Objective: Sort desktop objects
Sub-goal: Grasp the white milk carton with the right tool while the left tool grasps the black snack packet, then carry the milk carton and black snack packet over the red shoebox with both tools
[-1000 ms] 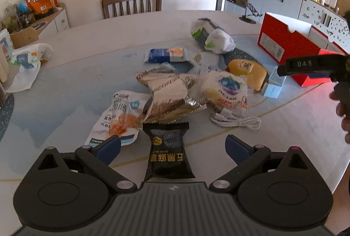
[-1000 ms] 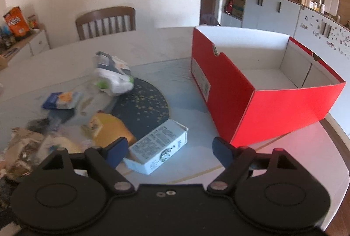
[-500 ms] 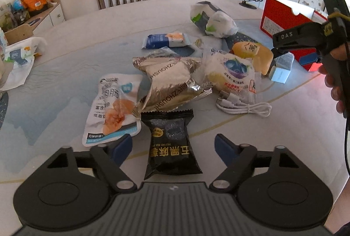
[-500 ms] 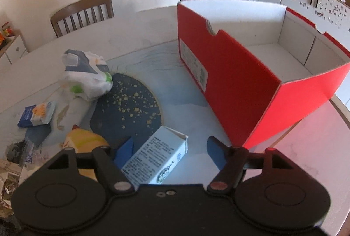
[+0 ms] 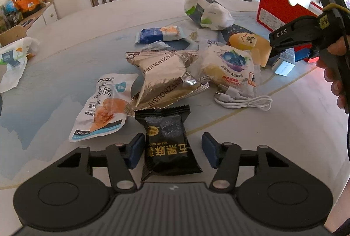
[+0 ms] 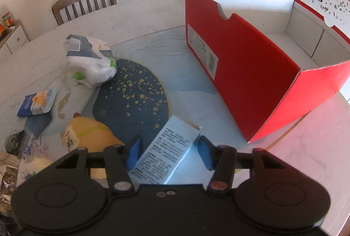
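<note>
A black snack packet (image 5: 167, 137) with gold lettering lies flat on the table between the blue pads of my left gripper (image 5: 172, 148). Its jaws are closing; the left pad is at the packet's edge and a small gap shows on the right. My right gripper (image 6: 169, 148) straddles a small pale-blue carton (image 6: 168, 152) lying on the table. Those jaws are also closing, and the pads stand close beside the carton without pressing it. The open red box (image 6: 240, 74) with a white inside stands just right of that carton.
Beyond the black packet lie a silver foil packet (image 5: 161, 76), a white sausage pack (image 5: 102, 104), a blueberry bread packet (image 5: 229, 65) and a white cable (image 5: 245, 100). Farther back are a yellow packet (image 6: 87, 133), a white plastic bag (image 6: 91, 63) and a wooden chair (image 6: 85, 2).
Both pairs of jaws have narrowed. The left pads now flank the black packet closely. The right gripper has moved forward and down over the pale-blue carton, which now sits between its pads.
</note>
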Available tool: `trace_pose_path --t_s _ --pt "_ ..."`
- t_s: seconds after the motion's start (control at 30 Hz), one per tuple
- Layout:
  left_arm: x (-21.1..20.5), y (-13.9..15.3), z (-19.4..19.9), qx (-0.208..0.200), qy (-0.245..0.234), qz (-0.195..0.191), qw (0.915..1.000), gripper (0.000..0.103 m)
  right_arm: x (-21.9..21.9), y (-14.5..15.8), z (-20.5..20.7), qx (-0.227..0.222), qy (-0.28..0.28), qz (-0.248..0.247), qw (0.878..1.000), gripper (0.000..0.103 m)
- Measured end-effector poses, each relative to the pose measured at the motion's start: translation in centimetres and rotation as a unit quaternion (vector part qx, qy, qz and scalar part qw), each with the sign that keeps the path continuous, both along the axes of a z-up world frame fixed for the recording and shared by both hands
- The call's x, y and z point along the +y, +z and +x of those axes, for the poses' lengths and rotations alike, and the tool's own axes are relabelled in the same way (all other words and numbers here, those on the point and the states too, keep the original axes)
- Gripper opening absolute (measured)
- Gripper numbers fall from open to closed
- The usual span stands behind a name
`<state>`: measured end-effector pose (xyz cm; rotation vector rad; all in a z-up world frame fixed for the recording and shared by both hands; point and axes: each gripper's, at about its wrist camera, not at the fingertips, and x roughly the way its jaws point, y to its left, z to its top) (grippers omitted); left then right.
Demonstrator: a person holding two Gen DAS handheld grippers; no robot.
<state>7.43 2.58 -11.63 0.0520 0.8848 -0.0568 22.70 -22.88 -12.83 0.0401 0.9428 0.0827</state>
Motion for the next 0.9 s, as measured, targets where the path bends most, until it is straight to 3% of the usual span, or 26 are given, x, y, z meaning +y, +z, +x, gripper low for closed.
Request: trace_pose_path --t_s 0.13,0.2,0.4,0.7,0.9 --pt "0.1 0.0 0.0 -0.001 -0.003 -0.001 1.0000 0.048 -0.1 0.1 -0.2 0.001 0.002 -0.002 1.000 0.050" --pt "0.1 0.1 0.0 -0.002 -0.004 -0.002 1.0000 0.043 -0.1 0.1 -0.3 0.005 0.001 -0.004 1.000 0.039" --pt "0.5 0.2 -0.1 -0.002 0.010 -0.013 0.9999 0.037 -0.2 0.3 -1.1 0.009 0.003 -0.008 1.000 0.032" --pt "1.0 0.4 -0.3 -0.006 0.003 -0.024 0.9997 0.034 -0.6 0.8 -3.3 0.014 0.016 -0.023 1.000 0.031" --pt "1.2 1.5 -0.5 -0.016 -0.011 -0.030 0.9994 0.034 -1.2 1.9 -4.5 0.024 0.020 -0.008 0.999 0.031"
